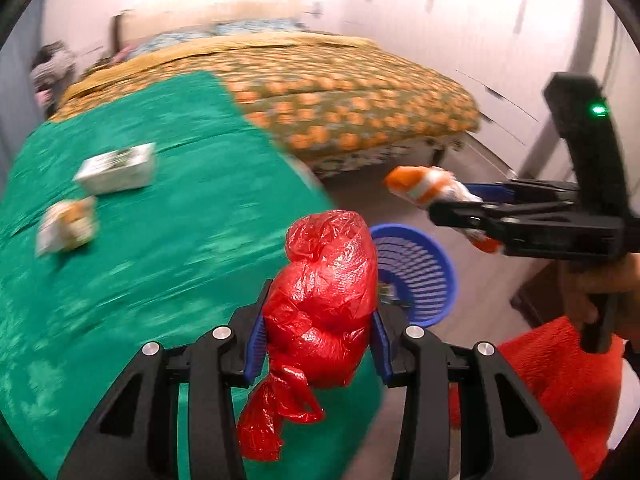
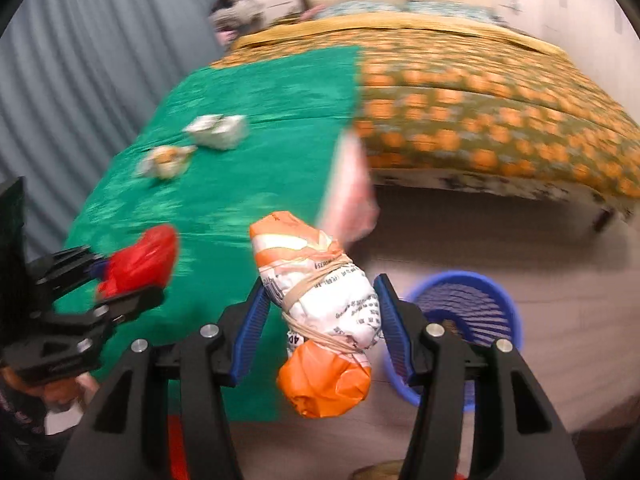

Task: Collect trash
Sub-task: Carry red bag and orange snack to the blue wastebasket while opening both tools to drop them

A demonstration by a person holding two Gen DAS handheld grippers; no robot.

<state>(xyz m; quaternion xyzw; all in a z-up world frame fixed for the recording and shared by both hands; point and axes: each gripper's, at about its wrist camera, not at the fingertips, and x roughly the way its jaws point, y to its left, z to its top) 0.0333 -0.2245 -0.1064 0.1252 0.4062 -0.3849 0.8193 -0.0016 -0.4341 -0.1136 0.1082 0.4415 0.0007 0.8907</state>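
My left gripper (image 1: 318, 336) is shut on a crumpled red plastic bag (image 1: 328, 304), held above the edge of the green cloth (image 1: 160, 280); it also shows in the right wrist view (image 2: 138, 266). My right gripper (image 2: 320, 320) is shut on an orange-and-white paper bundle (image 2: 320, 308) tied with rubber bands, seen from the left wrist view (image 1: 430, 190) too. A blue plastic basket (image 1: 420, 276) stands on the floor beyond both grippers, also in the right wrist view (image 2: 472, 312). A white carton (image 1: 116, 168) and a crumpled wrapper (image 1: 66, 226) lie on the green cloth.
The green cloth covers a table (image 2: 240, 140) beside a bed with an orange-patterned cover (image 2: 480, 112). A grey curtain (image 2: 80, 80) hangs at the left. A red fabric item (image 1: 560, 392) sits at lower right. White wardrobes (image 1: 480, 40) line the far wall.
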